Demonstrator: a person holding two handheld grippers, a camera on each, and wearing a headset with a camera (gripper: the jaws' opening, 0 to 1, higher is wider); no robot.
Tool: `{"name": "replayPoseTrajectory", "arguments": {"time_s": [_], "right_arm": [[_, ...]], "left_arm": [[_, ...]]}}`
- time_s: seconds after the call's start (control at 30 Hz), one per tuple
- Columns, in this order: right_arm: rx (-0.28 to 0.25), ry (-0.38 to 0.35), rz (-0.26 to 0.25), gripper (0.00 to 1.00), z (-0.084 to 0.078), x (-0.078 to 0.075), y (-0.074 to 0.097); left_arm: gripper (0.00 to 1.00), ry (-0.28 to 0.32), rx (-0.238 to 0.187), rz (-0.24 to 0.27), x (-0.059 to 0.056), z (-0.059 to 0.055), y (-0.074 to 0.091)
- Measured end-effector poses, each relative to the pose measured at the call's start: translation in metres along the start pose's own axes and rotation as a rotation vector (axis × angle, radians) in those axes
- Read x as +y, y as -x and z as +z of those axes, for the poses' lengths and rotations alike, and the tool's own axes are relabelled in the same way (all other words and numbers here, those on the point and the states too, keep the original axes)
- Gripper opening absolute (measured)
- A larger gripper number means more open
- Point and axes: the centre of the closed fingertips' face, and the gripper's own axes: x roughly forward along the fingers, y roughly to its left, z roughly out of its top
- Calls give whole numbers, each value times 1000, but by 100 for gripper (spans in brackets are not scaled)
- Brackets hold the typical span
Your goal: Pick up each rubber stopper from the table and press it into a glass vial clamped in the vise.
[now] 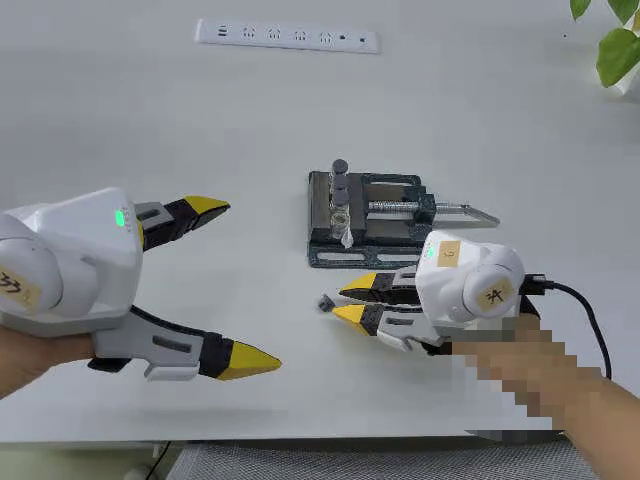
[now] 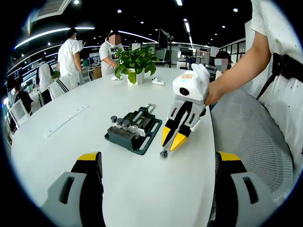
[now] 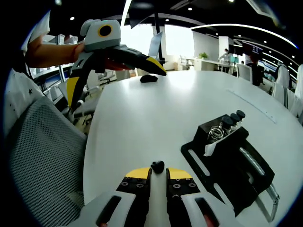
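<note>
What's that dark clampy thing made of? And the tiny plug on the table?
The vise looks like dark painted metal, with a shiny bare screw. The stopper looks like dull dark rubber, but it's too small to be sure.

White table (image 1: 200, 120) with vise (image 1: 370, 225), power strip (image 1: 287, 36), 1 rubber stopper (image 1: 325, 303)

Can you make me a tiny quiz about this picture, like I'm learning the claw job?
1. True or false: the left claw is wide open.
2. Where is the loose rubber stopper? A) on the table, just in front of the right claw tips; B) inside the left claw; C) on the floor.
3. Fill in: the glass vials stand clamped in the ____.
Key: 1 true; 2 A; 3 vise.
</note>
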Motion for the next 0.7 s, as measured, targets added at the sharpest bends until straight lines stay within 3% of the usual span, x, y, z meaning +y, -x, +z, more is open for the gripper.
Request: {"name": "replayPoseTrajectory", "arguments": {"time_s": [0.37,0.7], "right_arm": [[29,41,3,0,-2,0,-8],[33,50,-7,0,-2,-3,-9]], "left_arm": [[99,5,-6,-5,-1,3,-3],[99,7,-10,-6,0,4,-4]]}}
